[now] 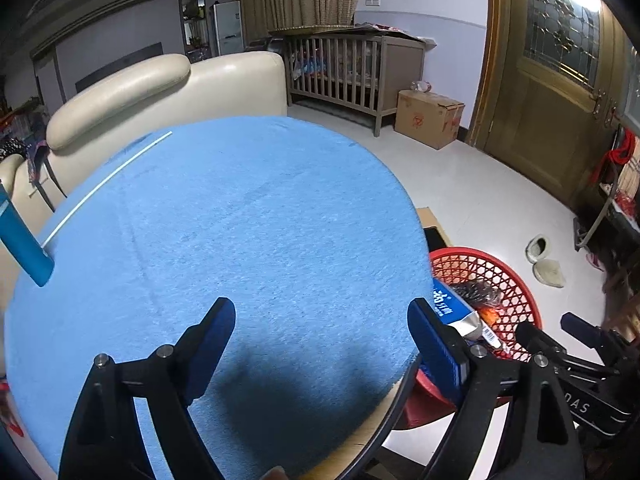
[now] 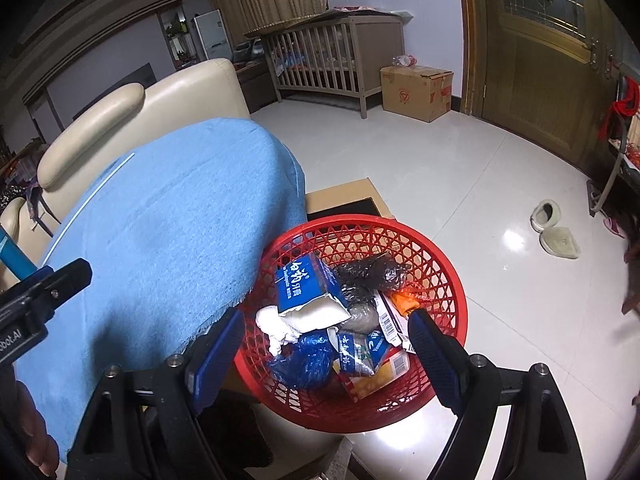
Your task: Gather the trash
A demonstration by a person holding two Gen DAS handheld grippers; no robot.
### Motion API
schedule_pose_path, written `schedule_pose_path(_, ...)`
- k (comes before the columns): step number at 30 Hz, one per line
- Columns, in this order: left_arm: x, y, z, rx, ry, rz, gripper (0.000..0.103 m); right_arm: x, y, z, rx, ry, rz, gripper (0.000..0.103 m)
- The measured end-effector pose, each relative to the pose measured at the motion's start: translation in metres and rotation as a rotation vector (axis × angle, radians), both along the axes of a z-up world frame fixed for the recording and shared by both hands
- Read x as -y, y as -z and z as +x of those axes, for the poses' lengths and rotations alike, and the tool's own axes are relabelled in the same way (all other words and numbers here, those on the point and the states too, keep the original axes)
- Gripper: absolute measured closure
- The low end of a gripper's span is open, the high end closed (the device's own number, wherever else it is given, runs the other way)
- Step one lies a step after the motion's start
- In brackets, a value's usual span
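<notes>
Below the right gripper (image 2: 326, 342), jaws apart and empty, the red basket (image 2: 448, 280) holds the collected trash. The left gripper (image 1: 322, 334) spreads empty over the blue cloth (image 1: 240, 220); snagging its fringe could drag it.

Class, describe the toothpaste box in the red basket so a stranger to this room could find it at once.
Start at the table under the blue cloth; the red basket sits just beyond its edge. On top of the heap inside lies the toothpaste box, blue with white lettering and one torn-open white end. It is larger than the other packets and sits higher, beside a black bag.
</notes>
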State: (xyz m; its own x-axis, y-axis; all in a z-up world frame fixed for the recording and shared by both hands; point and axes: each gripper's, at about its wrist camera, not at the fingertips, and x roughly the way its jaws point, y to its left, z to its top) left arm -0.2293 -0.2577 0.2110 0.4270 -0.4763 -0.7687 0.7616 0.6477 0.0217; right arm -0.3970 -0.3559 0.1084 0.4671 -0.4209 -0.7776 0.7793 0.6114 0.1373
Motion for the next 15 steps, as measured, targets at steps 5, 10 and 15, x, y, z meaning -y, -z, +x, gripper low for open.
schedule_pose_path(5,-0.0001,0.0010,0.0001,-0.021,0.014,-0.010,0.015,-0.0022,0.0019,-0.0004,0.001,-0.006,0.001,0.017)
schedule_pose_path(10,-0.0005,0.0026,-0.0015,-0.021,0.018,-0.001,0.015,-0.0022,0.0011,-0.0024,0.005,0.001,-0.004,0.017)
schedule_pose_path(15,-0.0024,0.0012,-0.0031,-0.022,0.017,-0.004,0.015,-0.0019,0.0002,-0.0041,0.009,0.005,-0.008,0.017)
